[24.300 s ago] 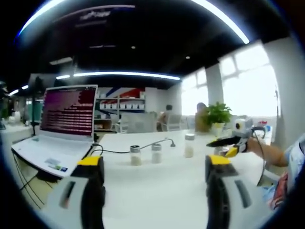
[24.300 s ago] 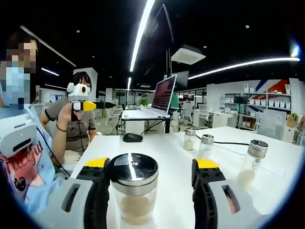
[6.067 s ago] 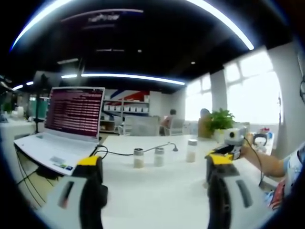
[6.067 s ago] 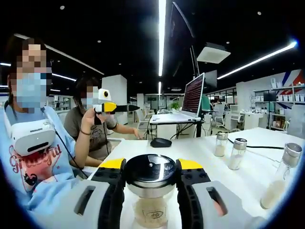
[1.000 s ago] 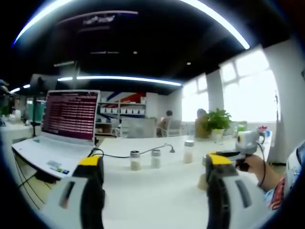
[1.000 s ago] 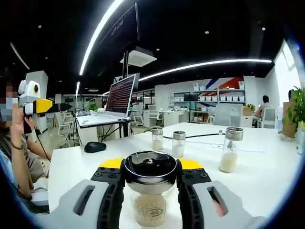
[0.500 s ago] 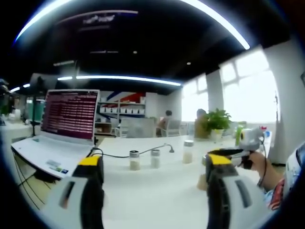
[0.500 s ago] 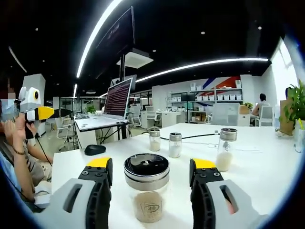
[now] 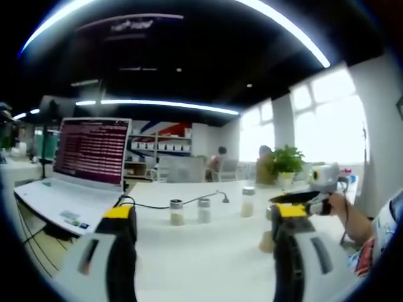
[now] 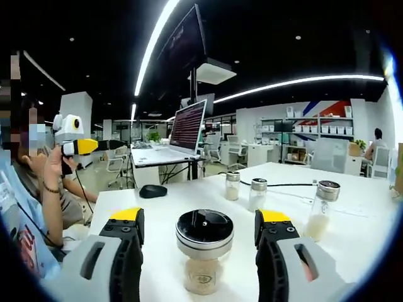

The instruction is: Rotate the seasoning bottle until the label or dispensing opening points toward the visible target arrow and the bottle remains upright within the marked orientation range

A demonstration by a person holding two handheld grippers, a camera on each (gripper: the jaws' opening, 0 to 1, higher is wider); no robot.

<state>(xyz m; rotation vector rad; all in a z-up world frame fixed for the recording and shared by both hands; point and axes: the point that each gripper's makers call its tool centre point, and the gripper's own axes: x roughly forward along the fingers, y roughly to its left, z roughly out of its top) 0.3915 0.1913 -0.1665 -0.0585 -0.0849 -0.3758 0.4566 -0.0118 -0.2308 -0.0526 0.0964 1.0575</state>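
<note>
Standing upright, seasoning bottle [image 10: 204, 257] sits between spread right gripper [image 10: 201, 234] jaws.

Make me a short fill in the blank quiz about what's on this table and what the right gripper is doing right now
The right gripper is ____, jaws either side of the seasoning bottle.
The bottle's lid is ____ in colour.
Beyond it, a black ____ lies on the table before the laptop.

Missing words: open; black; mouse
</note>
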